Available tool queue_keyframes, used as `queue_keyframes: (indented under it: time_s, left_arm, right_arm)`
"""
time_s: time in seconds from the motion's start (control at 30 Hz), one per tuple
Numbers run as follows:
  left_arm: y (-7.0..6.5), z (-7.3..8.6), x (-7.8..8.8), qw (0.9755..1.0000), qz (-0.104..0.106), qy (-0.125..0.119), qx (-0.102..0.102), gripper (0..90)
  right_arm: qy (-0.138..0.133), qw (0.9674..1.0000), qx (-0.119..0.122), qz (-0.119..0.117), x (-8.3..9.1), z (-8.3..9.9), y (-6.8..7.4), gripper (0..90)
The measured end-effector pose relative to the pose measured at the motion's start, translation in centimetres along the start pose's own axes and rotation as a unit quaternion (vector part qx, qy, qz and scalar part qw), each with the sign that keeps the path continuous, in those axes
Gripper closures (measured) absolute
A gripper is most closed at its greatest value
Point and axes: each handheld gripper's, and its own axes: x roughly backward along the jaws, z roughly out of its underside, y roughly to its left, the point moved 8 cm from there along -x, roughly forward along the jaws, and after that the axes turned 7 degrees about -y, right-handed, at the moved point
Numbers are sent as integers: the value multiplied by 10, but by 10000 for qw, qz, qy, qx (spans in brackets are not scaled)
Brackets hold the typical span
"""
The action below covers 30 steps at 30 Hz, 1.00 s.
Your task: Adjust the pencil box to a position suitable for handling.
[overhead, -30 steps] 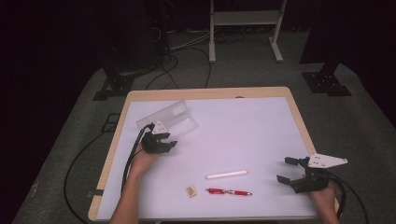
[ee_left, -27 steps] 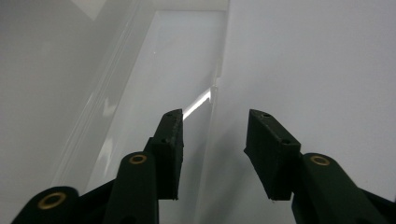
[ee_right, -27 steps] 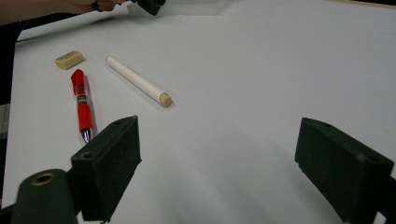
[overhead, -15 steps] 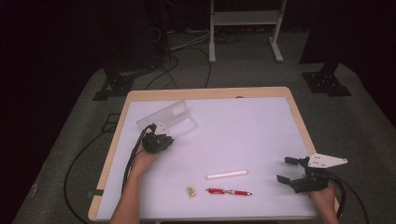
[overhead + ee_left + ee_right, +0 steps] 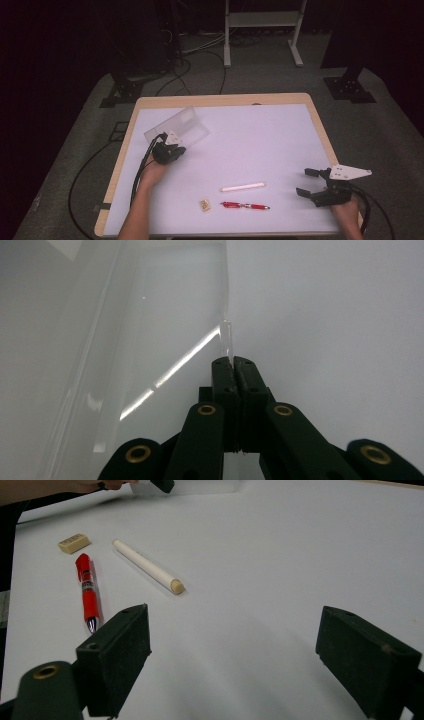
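Jaws of the left gripper (image 5: pixel 233 365) have just been closing and are now pinching the clear plastic box's (image 5: pixel 178 128) near wall, seemingly ready for lifting, while the right gripper (image 5: pixel 316 186) is waiting wide open near the pens.

One clear box (image 5: pixel 180 127), one red pen (image 5: pixel 245 205), one white stick (image 5: pixel 242 187), one eraser (image 5: pixel 205 204).

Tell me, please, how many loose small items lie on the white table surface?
3: a white stick near the front middle, a red pen just in front of it, and a small eraser left of the pen.
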Motion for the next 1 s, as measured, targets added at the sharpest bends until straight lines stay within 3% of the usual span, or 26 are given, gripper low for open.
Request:
queue_keyframes:
  time_s: [0.33, 0.53, 0.67, 1.0]
  left_arm:
    - [-6, -12, 14, 9997, 34, -183, -142, 894]
    - [-20, -22, 17, 9990, 190, -218, -352, 894]
    - [-33, -40, 18, 9971, 355, -341, -582, 893]
    - [-55, -59, 14, 9942, 611, -416, -785, 893]
  right_arm:
    - [23, 10000, -1, 7, -1, 0, 0, 134]
    - [23, 10000, -22, 20, -1, 0, -1, 134]
    - [35, 10000, -53, 33, -1, 0, -1, 134]
    - [18, 10000, -39, 41, -1, 0, -1, 134]
